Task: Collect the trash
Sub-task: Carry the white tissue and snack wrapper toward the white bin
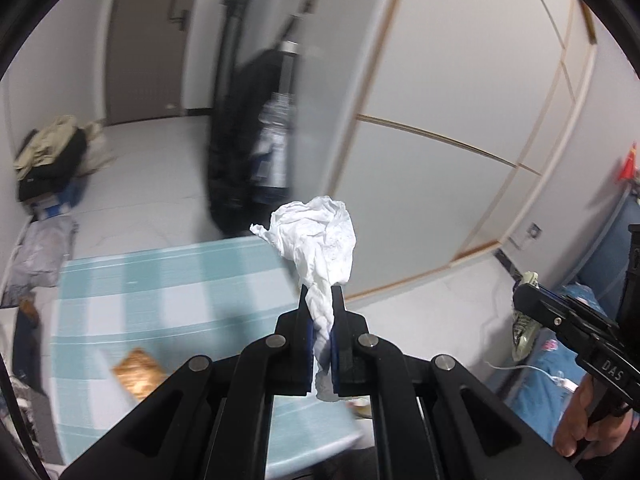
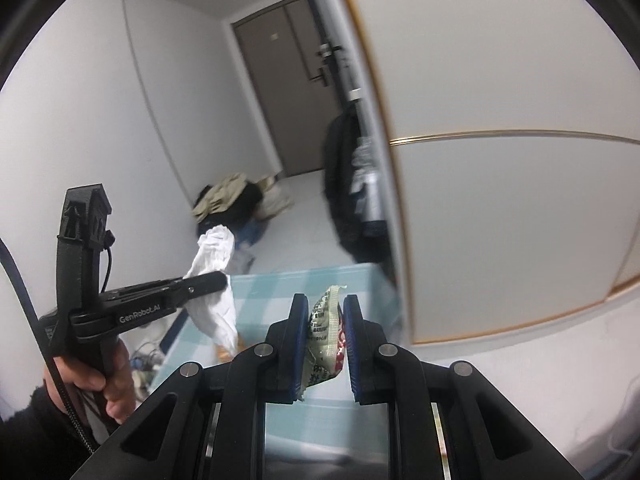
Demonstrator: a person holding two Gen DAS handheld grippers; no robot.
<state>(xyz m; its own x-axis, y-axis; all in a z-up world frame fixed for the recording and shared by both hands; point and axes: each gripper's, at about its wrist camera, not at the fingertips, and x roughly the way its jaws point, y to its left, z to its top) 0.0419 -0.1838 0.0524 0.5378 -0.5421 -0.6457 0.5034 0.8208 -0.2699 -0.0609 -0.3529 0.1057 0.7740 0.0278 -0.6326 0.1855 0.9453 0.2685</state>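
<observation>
Tissue [image 1: 316, 240], crumpled and white, stands up at the centre of your left wrist view, its twisted tail pinched between the pressed-together pads of the left claw [image 1: 320, 300]; the long axis of the wad runs straight out along the fingers, away from you. Below it, toward the lower left of the frame, lies the checked blue worktop [image 1: 160, 300] with an orange-brown packet [image 1: 138, 372] on it, apart from both claws and, I judge, nearer your left one. No bin shows in this view. In the right wrist view the right claw [image 2: 326, 320] pinches a printed green-and-red wrapper [image 2: 326, 332] at lower centre, held upright between the pads. Your left hand [image 2: 112, 376] sits at the lower left, carrying the tissue above the worktop's far left edge. With both claws loaded, you need a bin next, and neither frame shows where one lies.
</observation>
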